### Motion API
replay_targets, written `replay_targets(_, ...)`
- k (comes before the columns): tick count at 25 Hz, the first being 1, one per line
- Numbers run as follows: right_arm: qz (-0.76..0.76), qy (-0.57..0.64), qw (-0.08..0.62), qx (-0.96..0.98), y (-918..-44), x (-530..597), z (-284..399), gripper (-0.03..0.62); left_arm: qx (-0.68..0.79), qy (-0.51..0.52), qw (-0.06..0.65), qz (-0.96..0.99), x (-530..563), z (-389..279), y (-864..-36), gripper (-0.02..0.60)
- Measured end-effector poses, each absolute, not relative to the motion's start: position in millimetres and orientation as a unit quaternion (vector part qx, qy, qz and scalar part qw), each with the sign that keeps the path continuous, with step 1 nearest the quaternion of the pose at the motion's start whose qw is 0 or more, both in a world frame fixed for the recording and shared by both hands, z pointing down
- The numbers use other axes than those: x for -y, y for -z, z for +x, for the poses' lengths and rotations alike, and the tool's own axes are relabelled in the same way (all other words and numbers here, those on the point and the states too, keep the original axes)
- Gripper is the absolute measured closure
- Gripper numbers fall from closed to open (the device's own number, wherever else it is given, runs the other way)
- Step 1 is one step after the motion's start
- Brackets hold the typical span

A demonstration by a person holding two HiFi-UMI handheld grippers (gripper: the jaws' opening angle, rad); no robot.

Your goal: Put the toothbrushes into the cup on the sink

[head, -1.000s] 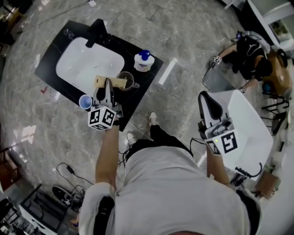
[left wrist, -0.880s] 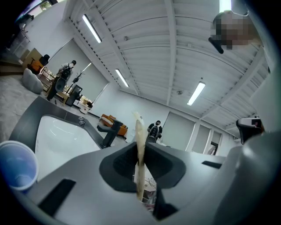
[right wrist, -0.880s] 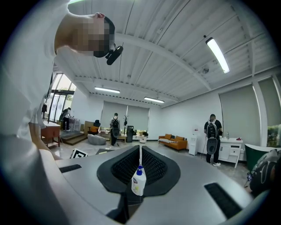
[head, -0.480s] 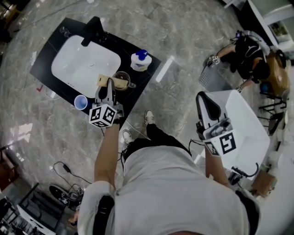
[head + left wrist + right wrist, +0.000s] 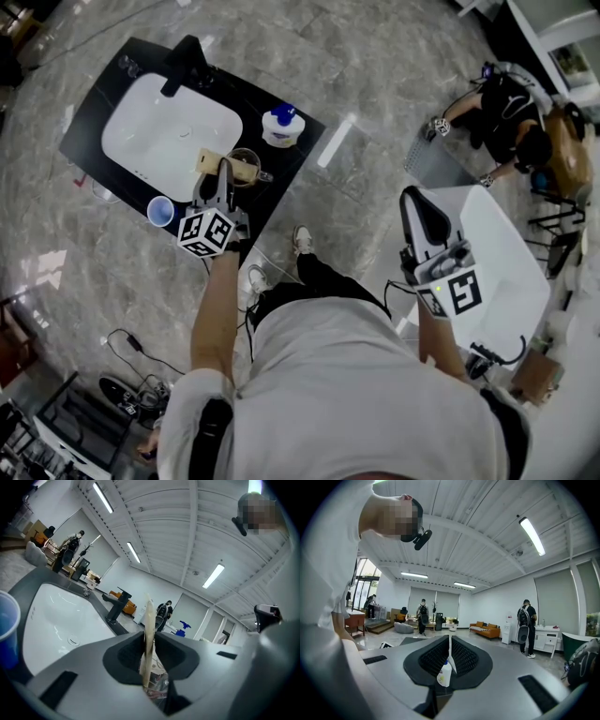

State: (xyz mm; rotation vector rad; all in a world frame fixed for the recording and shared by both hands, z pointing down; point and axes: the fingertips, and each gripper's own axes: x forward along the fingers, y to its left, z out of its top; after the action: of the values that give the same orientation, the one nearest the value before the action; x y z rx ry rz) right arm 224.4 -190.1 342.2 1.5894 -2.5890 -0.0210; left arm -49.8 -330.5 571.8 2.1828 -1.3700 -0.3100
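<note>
My left gripper (image 5: 223,172) reaches over the front edge of the black sink counter (image 5: 89,112), beside a clear glass cup (image 5: 253,164). A flat beige toothbrush (image 5: 148,641) stands on edge between its pads, which still touch it while the jaws are opening. In the left gripper view, the glass cup (image 5: 158,688) shows just below the jaws of the left gripper (image 5: 149,634). The beige toothbrush (image 5: 225,163) lies across by the cup's rim. My right gripper (image 5: 424,208) hangs shut and empty above a white table, far from the sink. The right gripper (image 5: 449,641) shows no thing held.
A white basin (image 5: 169,131) with a black faucet (image 5: 183,61) fills the counter. A blue cup (image 5: 160,211) stands at its front left corner, and a white jar with a blue lid (image 5: 279,127) at its right. A white table (image 5: 511,258) is below my right hand. A person (image 5: 511,112) crouches far right.
The view has drifted slightly, so the sink sits a little more to the left. My left gripper stays by the glass cup with the toothbrush. The right gripper has not moved.
</note>
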Motion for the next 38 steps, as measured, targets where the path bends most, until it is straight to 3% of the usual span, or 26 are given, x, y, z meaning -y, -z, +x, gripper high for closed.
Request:
replay_targets(10,0.51,0.004,0.038,0.859,-344.2,200.4,226.5,0.553,0.559,0.061,0.24,0.791,327.8,-70.0,-577.2,0.354)
replay_targets(25,0.439,0.014,-0.01,0.899,-330.8,221.1,190.3,0.553,0.604,0.036,0.171,0.778,290.2,-105.6,-521.5,0.348)
replay_targets(29,0.416,0.019,-0.024,0.909,-323.2,226.1,177.7,0.553,0.612,0.025,0.147,0.777,278.9,-115.0,-500.5,0.394)
replay_targets(38,0.372,0.014,-0.045,0.927,-318.6,233.3,147.8,0.553,0.625,0.016,0.08,0.777,254.7,-127.7,-451.5,0.571)
